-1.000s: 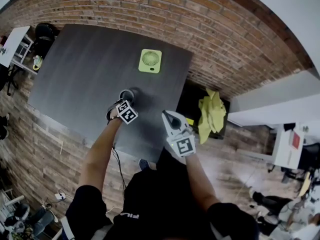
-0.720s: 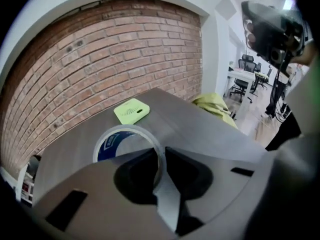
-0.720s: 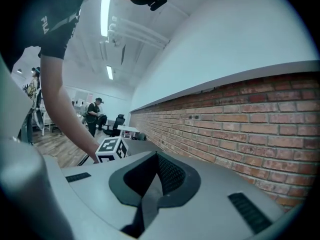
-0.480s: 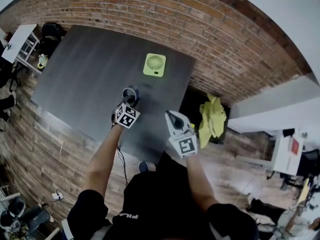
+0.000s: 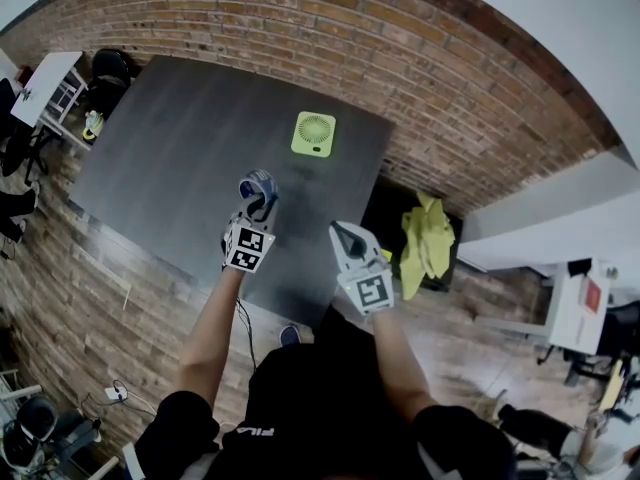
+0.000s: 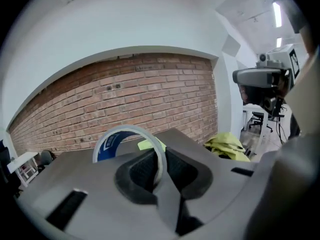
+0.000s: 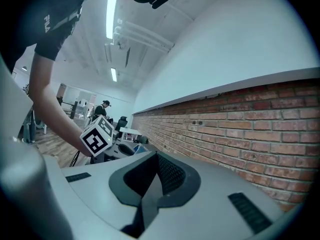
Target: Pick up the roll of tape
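1. A brick wall (image 5: 420, 68) ran behind the scene, and wood-plank flooring (image 5: 70, 258) lay around the table.
2. The dark table (image 5: 170, 138) stood against that wall, with most of its top bare.
3. A heap of yellow cloth (image 5: 425, 238) lay on the floor just off the table's right end. It also showed in the left gripper view (image 6: 227, 146).
4. A small green fan (image 5: 314, 133) lay flat on the table near its far right corner, well apart from both grippers.
5. The right gripper (image 5: 340, 234) hung over the table's near edge. Its jaws were pressed together with nothing between them (image 7: 151, 184).
6. The left gripper (image 5: 256, 208) was over the table, to the left of the right one. Its marker cube (image 5: 247, 246) faced the head camera.
7. The roll of tape (image 5: 257, 190) was held in the left gripper (image 6: 160, 171). The jaws were nearly closed and pinched the roll's thin wall at one side. The ring (image 6: 107, 146) stood upright beyond the jaws, its blue inner face showing, up over the table and nearer than the fan (image 6: 145, 145).
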The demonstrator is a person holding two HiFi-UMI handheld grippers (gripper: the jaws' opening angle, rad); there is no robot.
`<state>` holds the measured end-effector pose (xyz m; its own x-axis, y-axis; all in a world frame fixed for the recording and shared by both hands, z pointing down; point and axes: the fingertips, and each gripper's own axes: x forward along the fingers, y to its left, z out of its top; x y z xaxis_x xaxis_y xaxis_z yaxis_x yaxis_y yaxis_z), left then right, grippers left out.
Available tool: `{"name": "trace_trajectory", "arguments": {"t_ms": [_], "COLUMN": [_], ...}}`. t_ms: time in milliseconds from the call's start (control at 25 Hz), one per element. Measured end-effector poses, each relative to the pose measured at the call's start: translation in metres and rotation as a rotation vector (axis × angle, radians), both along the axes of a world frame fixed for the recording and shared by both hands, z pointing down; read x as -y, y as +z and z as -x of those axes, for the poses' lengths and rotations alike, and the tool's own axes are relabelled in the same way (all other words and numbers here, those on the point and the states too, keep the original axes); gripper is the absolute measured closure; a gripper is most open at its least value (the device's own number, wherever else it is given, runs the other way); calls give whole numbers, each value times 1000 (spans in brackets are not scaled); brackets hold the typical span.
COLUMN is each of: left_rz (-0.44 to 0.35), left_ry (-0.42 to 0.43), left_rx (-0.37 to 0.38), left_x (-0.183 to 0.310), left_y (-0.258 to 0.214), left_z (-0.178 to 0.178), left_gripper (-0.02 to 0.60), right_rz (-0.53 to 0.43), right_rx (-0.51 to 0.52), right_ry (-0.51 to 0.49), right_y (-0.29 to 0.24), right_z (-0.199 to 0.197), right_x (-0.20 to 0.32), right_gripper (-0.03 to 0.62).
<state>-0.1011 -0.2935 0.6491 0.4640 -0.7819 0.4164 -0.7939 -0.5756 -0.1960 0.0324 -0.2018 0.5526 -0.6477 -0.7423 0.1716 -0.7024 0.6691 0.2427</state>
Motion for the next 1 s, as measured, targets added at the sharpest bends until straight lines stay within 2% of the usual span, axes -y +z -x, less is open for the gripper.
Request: {"name": "trace_trajectory", "arguments": {"t_ms": [480,600,760,1000], "left_rz": [-142,-156,-139,-205], "left_ry": [-104,-127,-157,-165], "left_rx": [-191,-214,-236,-259], "left_x": [-61,-79,-99,-111], "left_y": [-59,-66,-63,-86], "left_z": [18,25,32,44], "left_gripper": [532,532,532,532], "right_rz": [-33,-18,-59,-64], "right_rx": [-4,32,1,7], "right_ry": [-20,-8,-30,-35], "right_y": [-13,-13,-15,-16], "right_z": [5,8,10,17], "right_x": [-7,-8,-12,-19], "right_gripper": [588,588,588,588]}}
